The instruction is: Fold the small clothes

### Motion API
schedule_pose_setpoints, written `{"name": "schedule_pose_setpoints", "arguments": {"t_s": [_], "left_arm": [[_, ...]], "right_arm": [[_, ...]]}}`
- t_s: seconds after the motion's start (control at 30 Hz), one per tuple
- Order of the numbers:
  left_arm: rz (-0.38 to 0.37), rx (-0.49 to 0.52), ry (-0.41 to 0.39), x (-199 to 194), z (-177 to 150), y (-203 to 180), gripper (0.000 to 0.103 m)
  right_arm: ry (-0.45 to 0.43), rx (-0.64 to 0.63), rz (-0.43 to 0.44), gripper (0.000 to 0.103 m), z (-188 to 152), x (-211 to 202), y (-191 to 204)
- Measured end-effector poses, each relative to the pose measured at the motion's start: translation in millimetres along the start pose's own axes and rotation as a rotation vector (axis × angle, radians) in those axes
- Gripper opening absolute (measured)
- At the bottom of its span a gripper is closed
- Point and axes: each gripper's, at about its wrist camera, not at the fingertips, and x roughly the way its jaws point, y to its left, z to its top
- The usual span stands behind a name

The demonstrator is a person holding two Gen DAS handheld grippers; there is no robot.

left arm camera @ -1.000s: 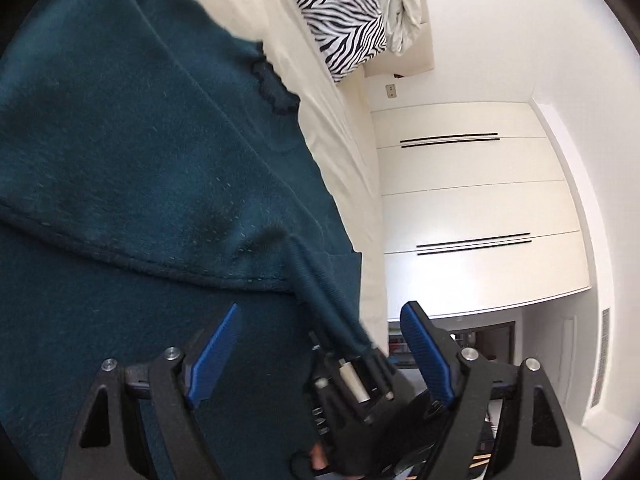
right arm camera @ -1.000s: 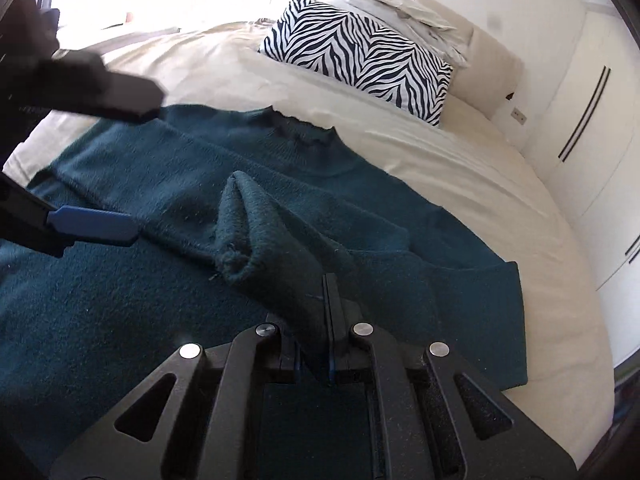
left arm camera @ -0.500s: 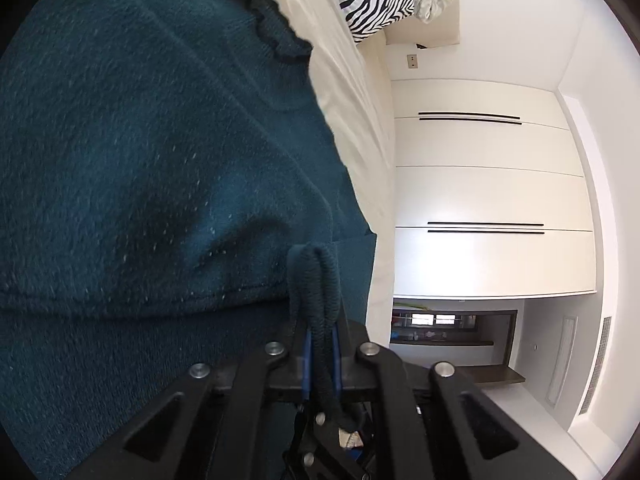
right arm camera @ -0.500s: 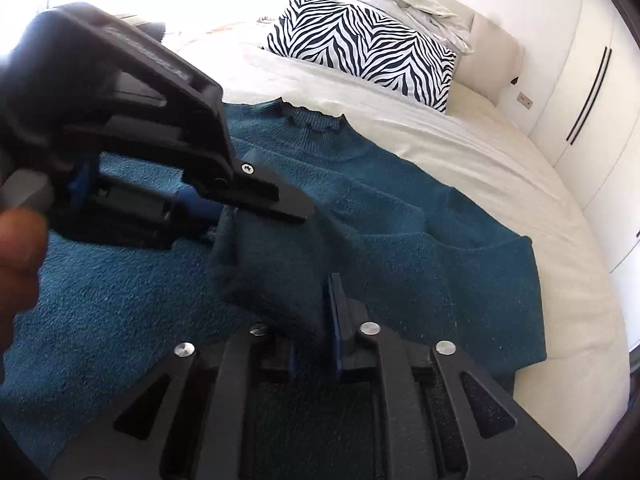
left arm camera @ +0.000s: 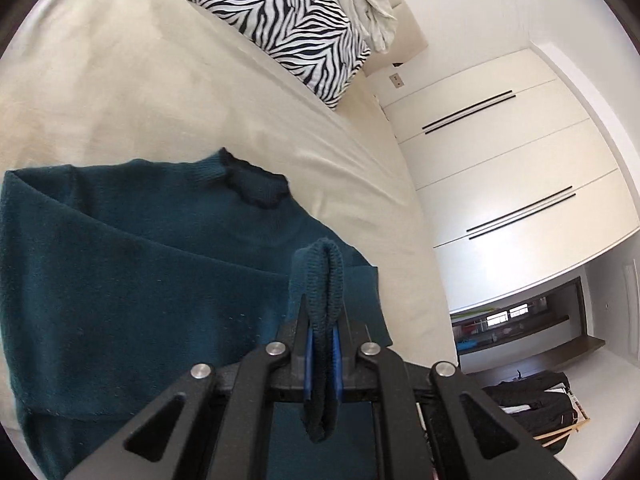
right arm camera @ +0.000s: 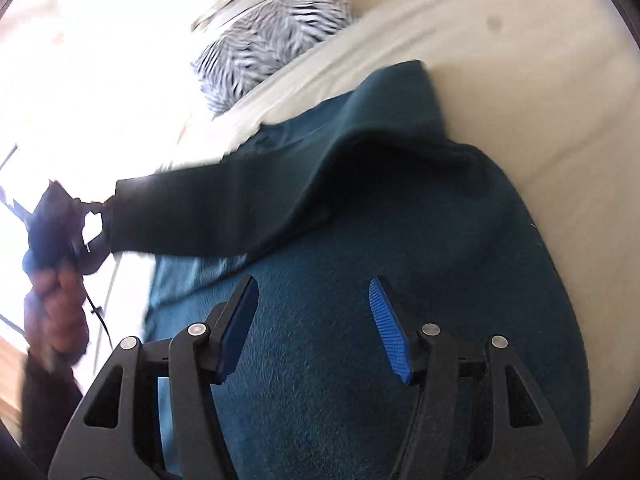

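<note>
The left gripper (left arm camera: 320,344) clamps the cuff of the teal knit sweater's sleeve (right arm camera: 208,208), which stretches toward nine o'clock from the spread-jawed, empty right gripper (right arm camera: 312,320).

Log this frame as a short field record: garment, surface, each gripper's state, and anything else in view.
garment: teal sweater, spread on the bed, one sleeve pulled out sideways
surface: cream bedsheet
left gripper: jaws shut on the sleeve cuff
right gripper: jaws open, over the sweater body, holding nothing
other: zebra pillow; white wardrobe
image quality: right wrist view blurred
</note>
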Motion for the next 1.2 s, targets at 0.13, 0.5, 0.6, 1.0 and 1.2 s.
{"name": "schedule_pose_setpoints", "arguments": {"t_s": [0.13, 0.5, 0.6, 1.0, 1.2], "left_arm": [[0.049, -0.038, 0.012, -1, -2, 28, 0.008], [0.085, -0.041, 0.016, 1, -4, 58, 0.008], [0.098, -0.048, 0.012, 0, -2, 64, 0.008], [0.128, -0.079, 0.030, 15, -7, 92, 0.009], [0.138, -0.066, 0.022, 18, -7, 95, 0.011]], "right_arm": [[-0.007, 0.175, 0.091, 0.057, 9, -2, -29], [-0.121, 0.469, 0.184, 0.057, 76, 41, -66], [-0.197, 0.526, 0.200, 0.057, 89, 31, -83], [-0.192, 0.543, 0.216, 0.052, 83, 28, -100], [-0.190, 0.441, 0.182, 0.054, 79, -23, -87]]}}
